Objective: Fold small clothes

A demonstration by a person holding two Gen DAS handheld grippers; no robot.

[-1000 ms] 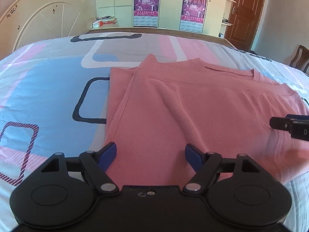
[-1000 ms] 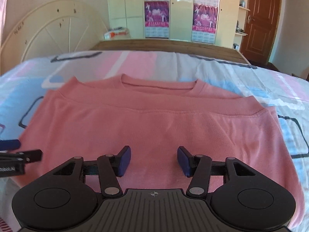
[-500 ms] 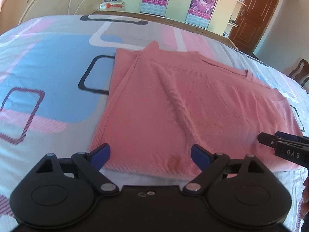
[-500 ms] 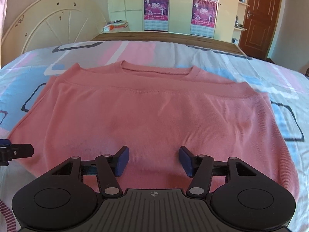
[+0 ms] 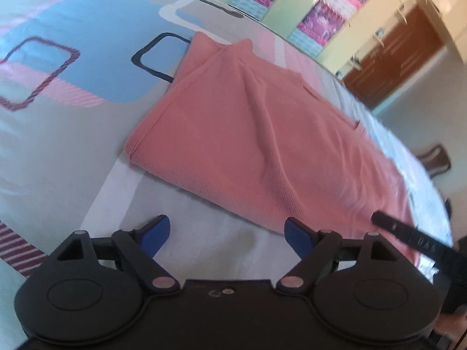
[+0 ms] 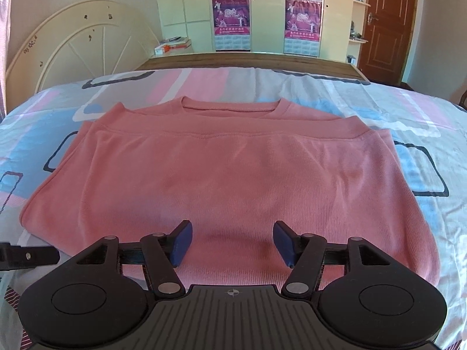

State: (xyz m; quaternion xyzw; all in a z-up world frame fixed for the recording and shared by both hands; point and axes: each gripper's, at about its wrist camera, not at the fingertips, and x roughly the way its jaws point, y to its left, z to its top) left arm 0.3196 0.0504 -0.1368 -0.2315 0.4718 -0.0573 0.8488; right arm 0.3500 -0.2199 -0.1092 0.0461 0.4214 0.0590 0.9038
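I'm hovering both tools over the bed (image 6: 379, 102) right now, and the pink top (image 6: 233, 180) is lying flat on the patterned sheet in front of me. It's already looking folded once: the hem band is lying across the chest just short of the neckline (image 6: 233, 106), and the sleeves aren't sticking out on either side, so I'm judging they're tucked in underneath. That's the first part of the job behind me.

My right gripper (image 6: 232, 243) is hanging over the near folded edge of the top, its jaws standing wide apart and holding nothing; the cloth is simply showing between the blue pads. My left gripper (image 5: 226, 236) is sitting just off the near left edge of the top (image 5: 262, 134), over bare sheet, jaws equally spread and gripping nothing. Its view is tilted and a little blurred, but the near left corner is showing clearly as a neat doubled edge.

What I'm reckoning is left: one more fold, probably side to side or bottom to top, to bring this wide rectangle down to a compact bundle. I'm not gripping any fabric yet, so that fold isn't started. A few soft ripples are running down the middle of the cloth.
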